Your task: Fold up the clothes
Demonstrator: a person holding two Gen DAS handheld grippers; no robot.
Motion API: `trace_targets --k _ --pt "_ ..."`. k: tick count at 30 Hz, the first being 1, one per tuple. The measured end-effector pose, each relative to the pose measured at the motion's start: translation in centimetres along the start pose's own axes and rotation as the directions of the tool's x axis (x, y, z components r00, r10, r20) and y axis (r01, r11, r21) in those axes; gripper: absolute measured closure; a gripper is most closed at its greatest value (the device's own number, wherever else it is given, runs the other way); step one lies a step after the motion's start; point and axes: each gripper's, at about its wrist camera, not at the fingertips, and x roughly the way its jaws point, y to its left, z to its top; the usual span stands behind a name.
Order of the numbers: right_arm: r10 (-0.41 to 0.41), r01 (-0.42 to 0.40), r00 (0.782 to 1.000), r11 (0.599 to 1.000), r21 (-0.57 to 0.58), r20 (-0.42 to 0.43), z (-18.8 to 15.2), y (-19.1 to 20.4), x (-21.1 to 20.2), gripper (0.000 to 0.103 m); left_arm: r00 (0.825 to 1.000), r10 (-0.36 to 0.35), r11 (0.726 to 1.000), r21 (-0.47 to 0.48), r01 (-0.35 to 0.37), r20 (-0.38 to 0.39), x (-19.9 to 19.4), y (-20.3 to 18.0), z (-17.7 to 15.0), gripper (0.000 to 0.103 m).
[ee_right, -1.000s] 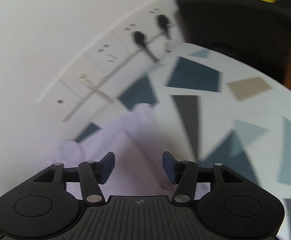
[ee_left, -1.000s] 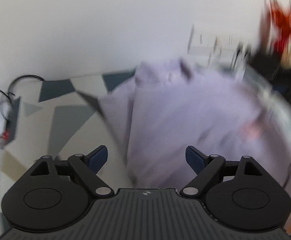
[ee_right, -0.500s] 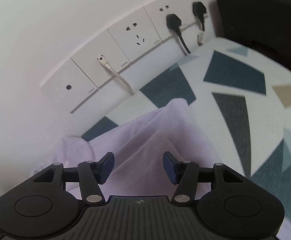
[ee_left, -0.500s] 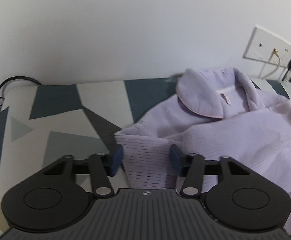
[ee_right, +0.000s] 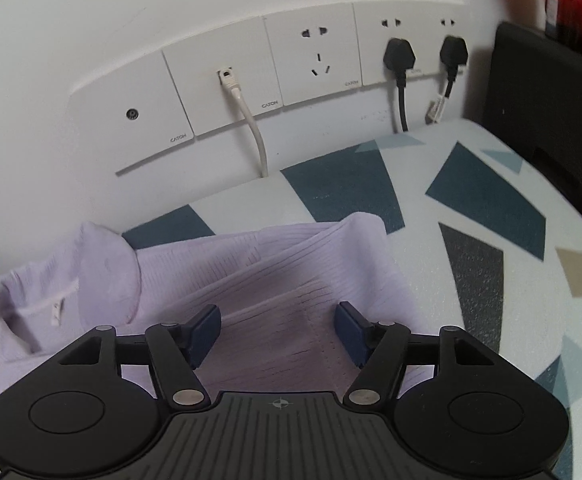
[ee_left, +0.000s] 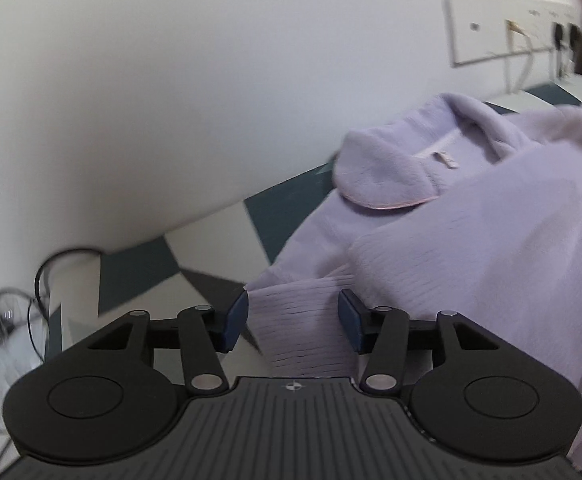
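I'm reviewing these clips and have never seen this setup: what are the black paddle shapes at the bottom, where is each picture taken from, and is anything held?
Each picture comes from a fisheye camera mounted on a hand-held tool, looking forward along its two blue-tipped fingers; a person carries one in each hand. The black shapes are the tools' own mechanisms. The left tool is closing, with a ribbed cuff between its tips, not yet pinched. The right tool is opening over a folded part of the same lilac garment, gripping nothing. The garment lies on a geometric-patterned surface against a white wall with sockets; its collar shows in the left view.
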Motion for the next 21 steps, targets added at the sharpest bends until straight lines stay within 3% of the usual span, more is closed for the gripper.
trace_targets --k 2,3,5,6,8,9,14,17,18,19,21 --pt "-0.016 0.016 1.0 0.999 -0.028 0.008 -0.3 0.2 -0.1 0.051 1.0 -0.023 1.0 -0.02 0.023 -0.01 0.1 0.1 -0.1 0.053" --pt "-0.029 0.03 0.999 0.998 -0.049 0.012 -0.4 0.4 -0.2 0.057 0.999 -0.036 0.999 -0.035 0.036 -0.016 0.2 0.2 -0.1 0.06" --pt "-0.054 0.056 0.998 0.995 -0.086 0.023 -0.6 0.5 -0.3 0.084 0.997 -0.074 0.993 -0.094 0.071 -0.03 0.6 0.5 -0.3 0.078" --pt "-0.048 0.05 0.999 0.995 -0.09 0.025 -0.6 0.4 -0.5 0.086 0.995 -0.094 0.988 -0.124 0.088 -0.036 0.8 0.7 -0.4 0.092" --pt "-0.027 0.029 0.999 0.995 -0.091 0.02 -0.7 0.2 -0.7 0.096 0.993 -0.112 0.976 -0.191 0.101 -0.045 1.1 1.3 -0.4 0.1" --pt "-0.021 0.023 1.0 0.995 -0.093 0.017 -0.8 0.2 -0.7 0.096 0.993 -0.111 0.97 -0.223 0.098 -0.048 1.3 1.6 -0.4 0.103" --pt "-0.02 0.022 1.0 0.996 -0.084 0.021 -1.2 0.2 -0.5 0.097 0.999 -0.026 0.949 -0.315 0.013 -0.036 0.4 4.1 -0.5 0.103" --pt "-0.007 0.007 1.0 0.999 -0.052 0.017 -1.2 0.0 -0.4 0.096 0.998 -0.059 0.962 -0.268 0.061 0.015 -0.2 4.9 -0.2 0.099" --pt "-0.003 0.004 1.0 0.999 -0.045 0.016 -1.2 -0.1 -0.5 0.096 0.993 -0.12 0.964 -0.235 0.12 0.016 0.0 4.8 0.3 0.088" --pt "0.0 0.0 1.0 0.999 -0.038 0.015 -1.2 -0.1 -0.5 0.096 0.986 -0.169 0.968 -0.188 0.168 0.012 0.3 4.4 0.6 0.069" --pt "0.004 -0.004 1.0 0.999 -0.035 0.012 -1.2 -0.2 -0.4 0.096 0.981 -0.195 0.98 -0.047 0.195 0.009 0.7 3.2 1.0 0.053"
